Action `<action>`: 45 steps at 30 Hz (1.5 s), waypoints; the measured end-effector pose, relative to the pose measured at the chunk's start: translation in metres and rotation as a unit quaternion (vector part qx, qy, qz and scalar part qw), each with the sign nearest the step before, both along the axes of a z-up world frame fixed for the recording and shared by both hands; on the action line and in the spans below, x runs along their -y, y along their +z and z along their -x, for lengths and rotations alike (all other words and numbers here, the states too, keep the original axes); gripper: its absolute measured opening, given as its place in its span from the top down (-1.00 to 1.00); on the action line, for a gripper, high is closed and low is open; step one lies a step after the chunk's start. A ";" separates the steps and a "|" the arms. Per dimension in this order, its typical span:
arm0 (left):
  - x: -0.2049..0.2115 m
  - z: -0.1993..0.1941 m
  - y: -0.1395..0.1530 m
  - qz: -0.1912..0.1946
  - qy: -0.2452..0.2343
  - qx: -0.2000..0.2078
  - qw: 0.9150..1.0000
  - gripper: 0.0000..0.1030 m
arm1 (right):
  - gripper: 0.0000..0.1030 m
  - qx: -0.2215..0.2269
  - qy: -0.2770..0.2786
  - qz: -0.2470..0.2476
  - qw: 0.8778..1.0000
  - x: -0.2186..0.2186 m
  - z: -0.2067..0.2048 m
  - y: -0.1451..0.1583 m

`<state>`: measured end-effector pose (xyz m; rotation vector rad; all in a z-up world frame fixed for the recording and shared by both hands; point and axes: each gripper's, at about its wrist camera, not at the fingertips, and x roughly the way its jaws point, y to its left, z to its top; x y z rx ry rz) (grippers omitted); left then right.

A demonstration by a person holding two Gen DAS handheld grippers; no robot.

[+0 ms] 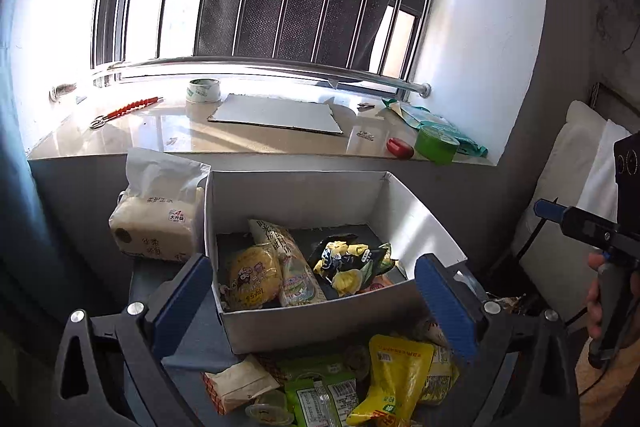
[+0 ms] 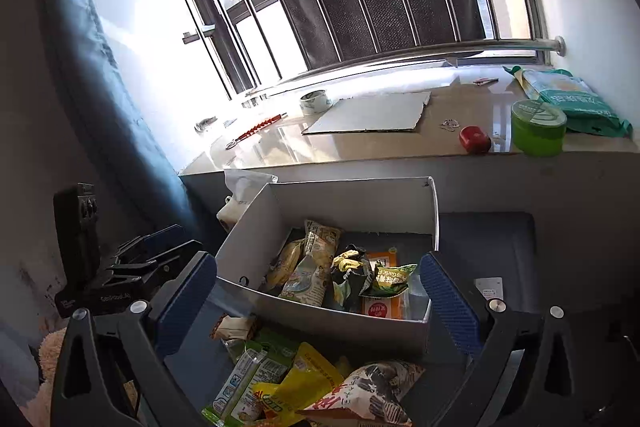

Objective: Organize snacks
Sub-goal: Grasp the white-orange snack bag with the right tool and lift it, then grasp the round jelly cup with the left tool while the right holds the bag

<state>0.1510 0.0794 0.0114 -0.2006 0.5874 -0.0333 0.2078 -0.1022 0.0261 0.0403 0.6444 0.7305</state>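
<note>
Beyond both wide, empty tools (image 1: pixel 316 291) (image 2: pixel 320 291) sits the snack box (image 1: pixel 304 195).

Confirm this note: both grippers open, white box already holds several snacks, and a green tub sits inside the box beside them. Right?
Not quite. The green tub sits on the windowsill, not in the white box, as the right wrist view shows. The rest stands.

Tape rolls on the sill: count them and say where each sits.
2. A pale tape roll sits left of the flat cardboard sheet; a green tape roll sits at the right end by the red object. Others may be hidden.
</note>
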 end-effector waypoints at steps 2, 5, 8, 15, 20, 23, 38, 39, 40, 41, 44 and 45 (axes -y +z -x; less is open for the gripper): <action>0.006 0.022 -0.004 -0.001 0.003 0.001 1.000 -1.00 | -1.00 0.021 -0.005 0.003 1.000 0.009 0.026 -0.004; 0.014 0.051 -0.020 0.009 -0.002 -0.011 1.000 -1.00 | -1.00 0.041 -0.023 0.004 0.999 0.029 0.058 -0.021; 0.022 0.076 -0.040 0.019 0.008 -0.022 1.000 -1.00 | -1.00 0.036 -0.051 0.013 0.998 0.045 0.084 -0.050; 0.036 0.107 -0.081 0.044 0.018 -0.061 0.997 -1.00 | -1.00 -0.022 -0.068 0.030 0.997 0.061 0.122 -0.122; 0.037 0.115 -0.089 0.055 0.024 -0.068 0.996 -1.00 | -1.00 -0.030 -0.099 0.019 0.994 0.060 0.111 -0.136; 0.037 0.118 -0.089 0.050 0.029 -0.068 0.996 -1.00 | -1.00 -0.017 -0.118 0.018 0.993 0.056 0.091 -0.142; 0.016 0.133 -0.099 0.061 0.051 -0.077 0.994 -1.00 | 0.18 0.067 -0.107 0.118 0.985 -0.008 0.028 -0.149; 0.015 0.131 -0.100 0.060 0.051 -0.078 0.994 -1.00 | 0.21 0.075 -0.108 0.113 0.985 -0.008 0.029 -0.145; 0.014 0.130 -0.102 0.059 0.049 -0.078 0.994 -1.00 | 0.22 0.078 -0.105 0.108 0.986 -0.007 0.030 -0.143; 0.012 0.127 -0.103 0.059 0.048 -0.080 0.994 -1.00 | 0.22 0.081 -0.102 0.106 0.986 -0.007 0.031 -0.139; 0.006 0.116 -0.109 0.058 0.048 -0.090 0.993 -1.00 | 0.22 0.085 -0.102 0.101 0.986 -0.005 0.035 -0.127; 0.004 0.111 -0.112 0.059 0.048 -0.094 0.993 -1.00 | 0.22 0.083 -0.098 0.098 0.987 -0.003 0.036 -0.123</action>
